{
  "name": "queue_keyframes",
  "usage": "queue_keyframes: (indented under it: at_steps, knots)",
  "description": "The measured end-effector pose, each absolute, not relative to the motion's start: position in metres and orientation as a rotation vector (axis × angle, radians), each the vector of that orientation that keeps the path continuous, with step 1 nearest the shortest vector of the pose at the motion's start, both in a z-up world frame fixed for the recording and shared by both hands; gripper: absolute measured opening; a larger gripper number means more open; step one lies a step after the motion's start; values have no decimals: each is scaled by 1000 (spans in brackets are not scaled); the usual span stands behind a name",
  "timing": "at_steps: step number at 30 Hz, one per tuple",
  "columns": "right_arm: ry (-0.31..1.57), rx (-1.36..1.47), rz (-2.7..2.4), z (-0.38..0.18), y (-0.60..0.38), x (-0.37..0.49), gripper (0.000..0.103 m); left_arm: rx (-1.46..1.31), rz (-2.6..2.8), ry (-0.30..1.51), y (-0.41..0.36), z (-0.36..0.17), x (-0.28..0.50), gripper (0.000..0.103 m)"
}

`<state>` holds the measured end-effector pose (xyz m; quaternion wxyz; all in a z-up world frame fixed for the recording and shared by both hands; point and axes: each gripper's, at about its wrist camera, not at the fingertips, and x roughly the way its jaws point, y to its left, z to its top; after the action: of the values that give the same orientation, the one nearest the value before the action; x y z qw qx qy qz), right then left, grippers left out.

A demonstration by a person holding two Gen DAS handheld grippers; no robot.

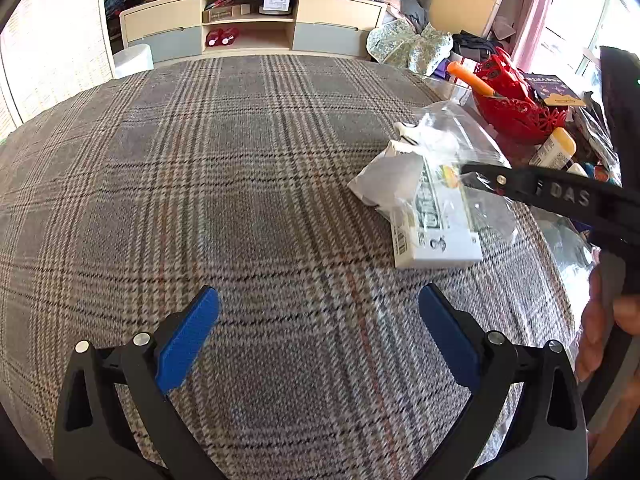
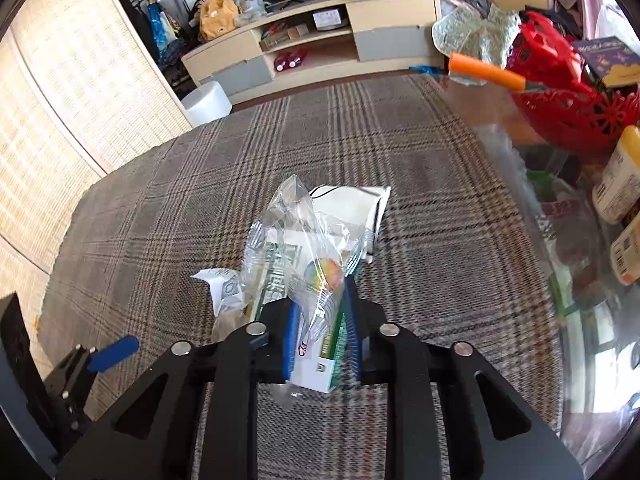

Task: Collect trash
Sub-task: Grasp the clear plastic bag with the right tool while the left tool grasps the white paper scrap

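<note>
A heap of trash lies on the plaid cloth [image 1: 224,184]: a small white printed box [image 1: 434,232] wrapped in clear plastic film [image 1: 452,136], and a white paper pouch [image 1: 386,178]. My right gripper [image 2: 320,320] is shut on the box [image 2: 316,368] and its clear film [image 2: 296,216]; it shows in the left wrist view [image 1: 470,172] reaching in from the right. The white pouch [image 2: 352,204] lies just beyond. My left gripper [image 1: 320,316] is open and empty, hovering over bare cloth, nearer than the heap and to its left. One of its blue fingers [image 2: 114,350] shows in the right wrist view.
A red lattice basket [image 1: 520,100] with an orange-handled tool [image 1: 470,76] stands at the right, beside bottles [image 1: 554,150] and packets on a glass top [image 2: 580,280]. A TV cabinet [image 1: 252,20] and a white bin [image 1: 134,62] stand beyond the far edge.
</note>
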<state>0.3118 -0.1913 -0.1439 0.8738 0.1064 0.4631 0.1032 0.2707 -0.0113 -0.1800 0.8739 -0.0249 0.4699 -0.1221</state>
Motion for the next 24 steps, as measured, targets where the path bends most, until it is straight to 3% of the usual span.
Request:
queue_keyframes:
  at_steps: [9,17,20,24]
  knots:
    - [897,140,155,-125,-225,293,14,-51,-252,926,-27,-170,292,94]
    - [927,145,164,-138,-245,289,14,-52,-258,906,-39,-166,316,86]
    - [945,149,166,-146,-246,290,14,-47,-281,917,-45,-169,322,72]
    - [954,155,171,-152,-246,286,14,-27,-315,951,-53,-179,326,45]
